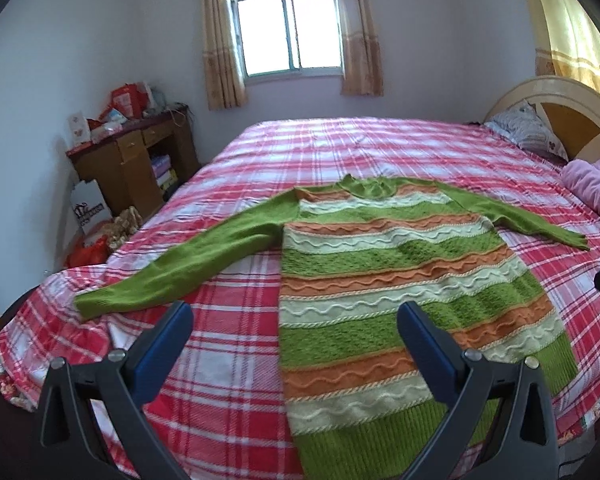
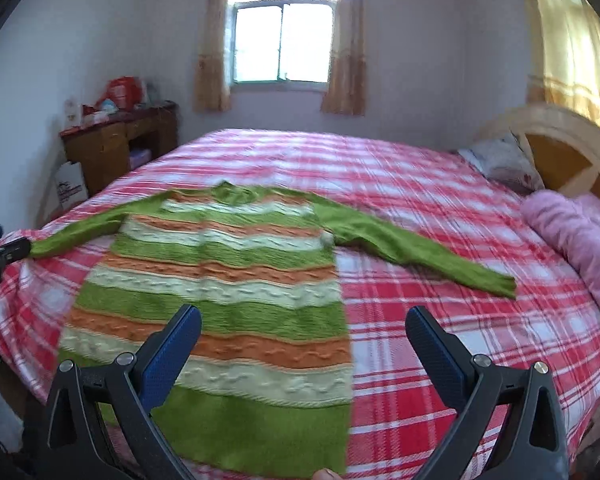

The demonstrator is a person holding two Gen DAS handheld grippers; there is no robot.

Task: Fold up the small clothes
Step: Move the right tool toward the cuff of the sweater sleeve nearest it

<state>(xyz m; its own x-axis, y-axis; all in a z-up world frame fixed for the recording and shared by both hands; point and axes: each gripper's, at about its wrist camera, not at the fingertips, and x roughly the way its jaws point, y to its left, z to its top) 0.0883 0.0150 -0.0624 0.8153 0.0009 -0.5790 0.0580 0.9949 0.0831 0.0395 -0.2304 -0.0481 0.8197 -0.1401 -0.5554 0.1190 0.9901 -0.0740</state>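
The sweater [image 1: 400, 264] lies flat mid-frame on the plaid bed [image 1: 228, 360], sleeves spread. Both the left gripper [image 1: 296, 334] and right gripper [image 2: 303, 330] hover released; each should pinch 1 sleeve cuff and fold it inward.

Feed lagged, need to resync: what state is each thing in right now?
Striped sweater: flat on the bed, unfolded, both sleeves spread.
Left gripper: open, empty, above the bed.
Right gripper: open, empty, above the sweater's hem.
Window curtains: drawn apart.
Plaid bedspread: spread over the bed.
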